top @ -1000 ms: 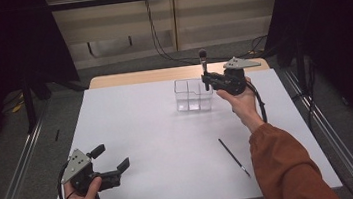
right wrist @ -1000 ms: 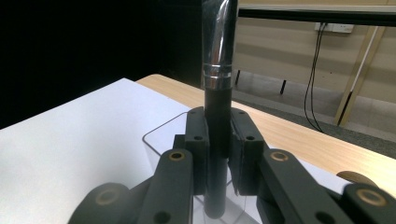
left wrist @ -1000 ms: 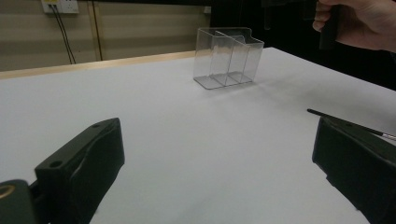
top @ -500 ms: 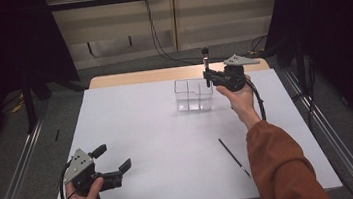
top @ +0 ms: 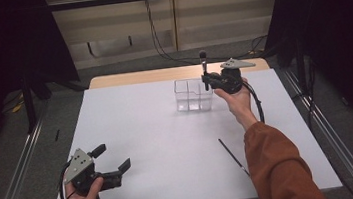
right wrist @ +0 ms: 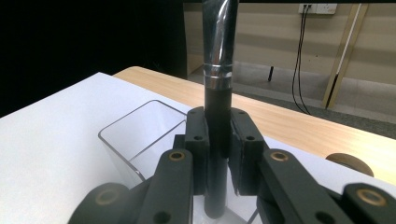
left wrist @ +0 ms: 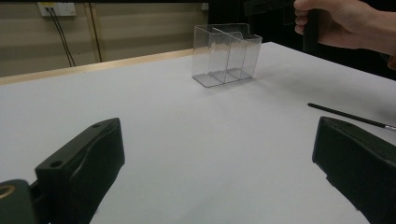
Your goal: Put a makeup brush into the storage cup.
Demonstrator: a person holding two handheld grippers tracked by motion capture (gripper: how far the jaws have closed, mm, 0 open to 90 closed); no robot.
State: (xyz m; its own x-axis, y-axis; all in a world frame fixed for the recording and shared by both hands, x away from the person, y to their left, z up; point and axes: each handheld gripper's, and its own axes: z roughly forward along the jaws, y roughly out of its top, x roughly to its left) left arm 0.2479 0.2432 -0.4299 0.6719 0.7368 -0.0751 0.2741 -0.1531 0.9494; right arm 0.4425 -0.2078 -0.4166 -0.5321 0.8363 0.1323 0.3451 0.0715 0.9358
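My right gripper [top: 206,82] is shut on a black-handled brush [top: 204,66], which stands upright with its bristle end up. It hangs over the right end of a clear two-compartment box [top: 193,95] at the far middle of the white table [top: 158,132]. In the right gripper view the brush handle [right wrist: 218,56] is clamped between the pads of the right gripper [right wrist: 218,140], and the box rim [right wrist: 140,135] lies just below. My left gripper [top: 113,157] rests open near the front left edge with nothing between its fingers. From there, in the left gripper view, the box [left wrist: 226,53] stands well ahead.
A thin dark brush [top: 233,157] lies flat on the table at the front right, beside the person's orange sleeve [top: 278,168]; the same brush [left wrist: 348,115] appears in the left gripper view. A wooden strip [top: 161,75] borders the far table edge. Metal rails run along both sides.
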